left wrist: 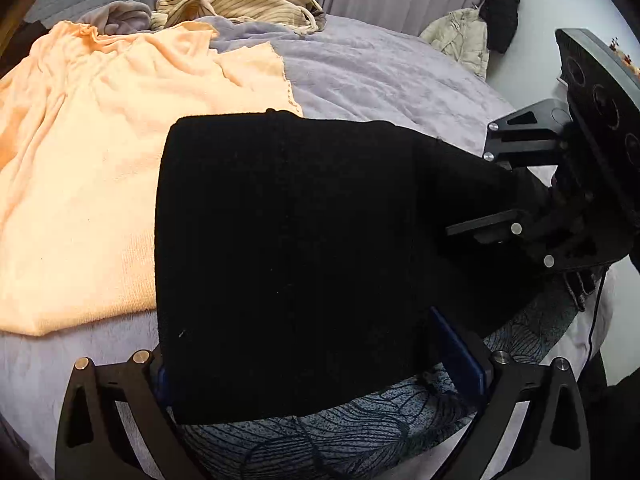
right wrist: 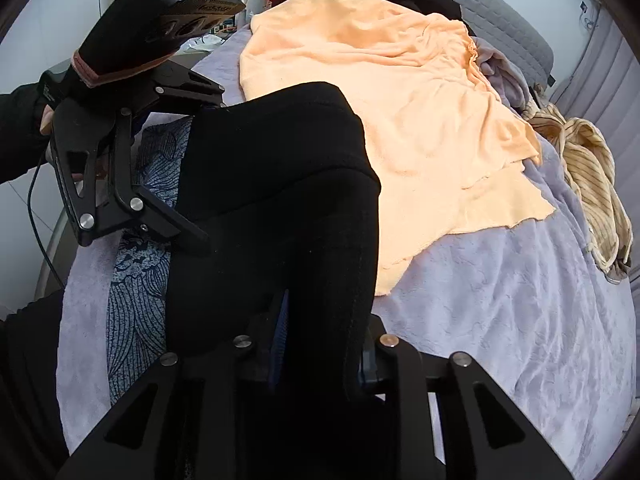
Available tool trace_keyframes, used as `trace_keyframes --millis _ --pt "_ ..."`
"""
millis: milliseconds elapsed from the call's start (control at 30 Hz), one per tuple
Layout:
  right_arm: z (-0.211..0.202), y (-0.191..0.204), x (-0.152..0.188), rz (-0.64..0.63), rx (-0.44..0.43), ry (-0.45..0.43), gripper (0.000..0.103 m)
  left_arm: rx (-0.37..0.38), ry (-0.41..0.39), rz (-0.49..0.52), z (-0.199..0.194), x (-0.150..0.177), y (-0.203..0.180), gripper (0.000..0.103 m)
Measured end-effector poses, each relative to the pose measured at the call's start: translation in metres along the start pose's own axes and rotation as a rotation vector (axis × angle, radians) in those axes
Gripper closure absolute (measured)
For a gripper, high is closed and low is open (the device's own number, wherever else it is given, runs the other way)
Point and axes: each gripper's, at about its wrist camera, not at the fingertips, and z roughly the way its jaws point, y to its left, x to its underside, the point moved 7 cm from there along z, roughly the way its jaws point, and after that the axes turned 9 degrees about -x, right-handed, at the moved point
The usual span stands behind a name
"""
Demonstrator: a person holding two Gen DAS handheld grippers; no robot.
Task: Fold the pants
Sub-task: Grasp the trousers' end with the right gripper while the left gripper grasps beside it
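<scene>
1. The black pants [left wrist: 288, 248] lie folded into a thick dark block on a bed covered with a lilac blanket [left wrist: 380, 76]. The block sits near the bed's near edge, partly on a blue leaf-patterned cloth [left wrist: 352, 432] and with its far left side overlapping a spread-out peach garment [left wrist: 92, 152].

2. In the left wrist view the block's long axis runs from the near edge of the bed toward the middle, with a narrower tail pulled off to the right.

3. The right gripper [right wrist: 320, 360] is clamped on that tail: black fabric fills the narrow gap between its jaws, and the cloth rises from the bed toward it.

4. The left gripper [left wrist: 320, 368] has its jaws wide apart, straddling the near end of the block. One blue pad shows at each side of the fabric; neither seems to press it, so this end looks ungripped.

5. Judged from this, the coming move turns on the right gripper, which alone holds cloth. The bulk of the pants lies ahead of the left gripper and to the left of the right one, so the held end would travel leftward over the block.

6. Farther out, a tan striped garment [left wrist: 240, 0] lies crumpled near the bed's far edge.
</scene>
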Motion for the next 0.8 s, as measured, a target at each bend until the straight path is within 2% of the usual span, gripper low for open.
trace_keyframes --millis 67,100,167,200,333,367,400,433,500,600,667,700,733,767,800 --pt "-0.010 0.002 0.000 -0.008 0.011 -0.025 0.083 -0.041 -0.042 -0.016 -0.017 -0.001 0.002 0.036" --pt "-0.016 0.004 0.002 -0.008 0.016 -0.038 0.085 -0.040 -0.054 -0.027 -0.025 0.000 0.003 0.042" --pt "-0.013 -0.003 -0.003 0.009 0.025 -0.060 0.085 -0.013 -0.077 -0.065 -0.039 -0.001 0.002 0.071" --pt "-0.010 -0.006 -0.002 0.026 0.025 -0.064 0.085 -0.002 -0.078 -0.073 -0.042 0.000 0.000 0.073" --pt "0.009 -0.013 -0.002 0.101 0.028 -0.036 0.085 -0.134 -0.039 0.026 -0.027 0.002 -0.021 0.073" --pt "0.009 -0.009 -0.001 0.096 0.034 -0.035 0.088 -0.145 -0.012 0.025 -0.020 0.003 -0.020 0.059" --pt "0.005 -0.005 -0.001 0.086 0.036 -0.046 0.088 -0.122 0.012 0.011 -0.017 0.006 -0.016 0.037" --pt "-0.004 -0.001 -0.003 0.077 0.031 -0.078 0.089 -0.076 0.054 -0.013 -0.009 0.009 -0.012 0.001" --pt "-0.025 0.005 -0.004 0.069 0.020 -0.137 0.089 -0.079 0.067 -0.037 -0.002 0.009 -0.003 0.000" --pt "-0.048 0.018 -0.001 0.024 0.028 -0.174 0.089 0.079 0.073 -0.088 -0.002 -0.002 -0.007 0.000" --pt "-0.054 0.021 -0.002 0.012 0.026 -0.192 0.089 0.138 0.070 -0.102 -0.003 -0.009 -0.014 0.001" --pt "-0.054 0.020 -0.002 0.018 0.025 -0.196 0.089 0.141 0.058 -0.093 -0.005 -0.013 -0.019 0.001" --pt "-0.052 0.015 -0.002 0.035 0.030 -0.193 0.089 0.143 0.049 -0.071 -0.008 -0.016 -0.025 0.006" --pt "-0.048 0.011 -0.001 0.053 0.036 -0.182 0.089 0.145 0.042 -0.036 -0.016 -0.015 -0.032 0.038" --pt "-0.039 0.003 0.002 0.081 0.047 -0.159 0.089 0.096 0.041 0.000 -0.021 -0.016 -0.036 0.050"
